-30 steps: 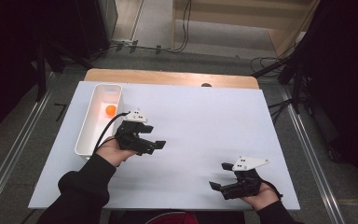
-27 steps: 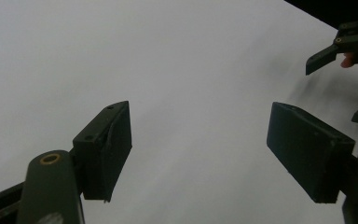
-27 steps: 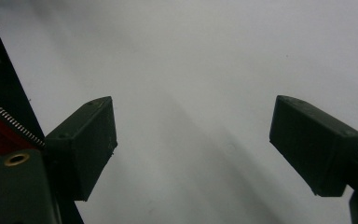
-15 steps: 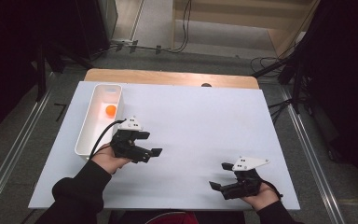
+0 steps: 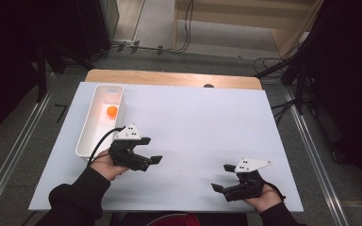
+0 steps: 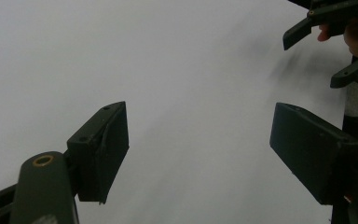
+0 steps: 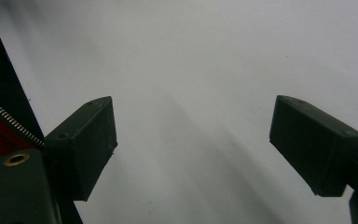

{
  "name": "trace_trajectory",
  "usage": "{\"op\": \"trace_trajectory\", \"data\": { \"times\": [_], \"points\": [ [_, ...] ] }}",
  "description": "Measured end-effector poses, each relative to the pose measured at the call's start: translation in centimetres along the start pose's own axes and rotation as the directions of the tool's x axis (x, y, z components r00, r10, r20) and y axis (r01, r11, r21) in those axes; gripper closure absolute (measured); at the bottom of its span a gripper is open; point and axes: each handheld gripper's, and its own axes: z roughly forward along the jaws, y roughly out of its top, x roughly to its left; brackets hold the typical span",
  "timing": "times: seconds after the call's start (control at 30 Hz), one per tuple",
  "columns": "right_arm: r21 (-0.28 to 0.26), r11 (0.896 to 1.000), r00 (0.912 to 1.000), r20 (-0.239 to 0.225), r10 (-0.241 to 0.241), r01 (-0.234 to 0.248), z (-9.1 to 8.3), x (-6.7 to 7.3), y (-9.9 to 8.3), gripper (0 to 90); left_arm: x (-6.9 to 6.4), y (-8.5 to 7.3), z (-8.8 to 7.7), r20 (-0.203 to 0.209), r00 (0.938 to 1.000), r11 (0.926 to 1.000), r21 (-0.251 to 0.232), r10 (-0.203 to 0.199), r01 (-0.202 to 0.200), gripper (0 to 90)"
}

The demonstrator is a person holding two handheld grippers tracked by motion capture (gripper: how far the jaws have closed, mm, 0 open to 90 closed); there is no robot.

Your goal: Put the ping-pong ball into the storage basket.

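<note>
An orange ball [image 5: 111,111] lies in the far half of a long white tray [image 5: 86,136] on the left of the white table. Just right of the tray's near end, my left gripper [image 5: 151,149] is held open and points right, with nothing between its jaws. The left gripper view has those jaws [image 6: 198,144] wide apart over bare table, and the right gripper [image 6: 312,60] at its top right. Near the front right edge, my right gripper [image 5: 221,177] is open, empty and points left. In its own view the right gripper [image 7: 193,140] spans bare table.
The white table top [image 5: 202,127] ends in a wooden strip [image 5: 169,77] at the far side. Cables and dark stands lie on the floor beyond. A dark sleeve [image 5: 75,197] comes in from the bottom left.
My left hand has drawn its gripper back toward the near edge of the table, away from the tray's middle. The right gripper has kept still.
</note>
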Motion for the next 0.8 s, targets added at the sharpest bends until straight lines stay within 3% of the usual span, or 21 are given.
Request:
{"op": "trace_trajectory", "data": {
  "times": [0.33,0.5,0.8],
  "points": [
    [0.01,1.0,1.0,-0.004,-0.002,0.002,0.0,0.0,0.0,13.5,-0.6,-1.1,-0.3,0.039,0.9979,0.9987,0.004,0.051,-0.051,19.9],
    [0.004,1.0,1.0,0.005,0.002,-0.002,-0.1,0.0,0.0,13.4,-0.7,-2.1,-0.3,0.056,0.9974,0.9983,0.033,0.046,-0.048,19.9],
    [0.004,1.0,1.0,0.008,0.003,-0.003,-0.1,0.0,0.0,13.5,-0.8,-3.8,-0.2,0.084,0.9938,0.9929,0.089,0.072,-0.08,19.9]
  ]
}}
